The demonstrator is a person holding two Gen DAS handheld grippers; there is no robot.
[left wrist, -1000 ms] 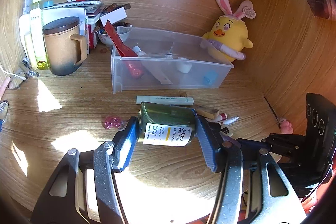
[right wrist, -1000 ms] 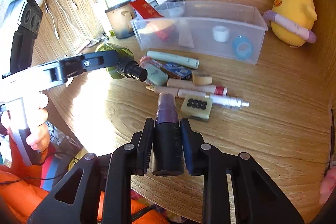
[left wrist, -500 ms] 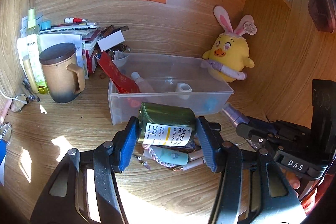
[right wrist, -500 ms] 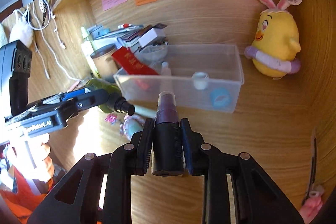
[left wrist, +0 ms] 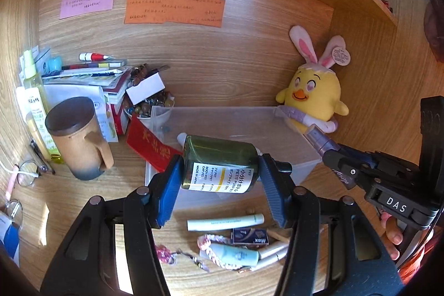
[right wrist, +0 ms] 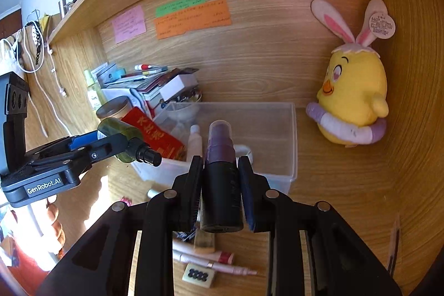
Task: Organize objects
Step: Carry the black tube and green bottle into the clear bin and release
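Left gripper (left wrist: 220,171) holds a dark green pump bottle (left wrist: 219,164) crosswise, one pad against its base and the other at its shoulder, black neck projecting past the right pad. The white printed label faces the camera. The bottle hangs above the front left part of the clear plastic bin (left wrist: 302,168), not yet inside it.

Right gripper (right wrist: 219,186) is closed narrowly on a black spray bottle with a purple translucent cap (right wrist: 220,171), gripped on the black barrel with the cap pointing away toward the bin's back wall. It too is off the desk, in front of the bin's front wall.

The bin sits toward the back of the desk (left wrist: 83,201), its right rear corner just beside a yellow plush chick with rabbit ears (left wrist: 313,93). Inside it: a red packet (right wrist: 155,133), a small white bottle (right wrist: 194,142), a white ring-shaped item.

Loose items remain on the desk before the bin: a pale green tube (left wrist: 224,221), a small dark box (left wrist: 249,236), pens, a pink charm.

Handling assessment: both bottles appear rigid with smooth walls, hence likely to slip under a light grip; the end-to-end hold on the green one looks less secure than a grip across its flat sides. The spray cap looks thin and should stay clear of the pads. Weight cannot be judged.
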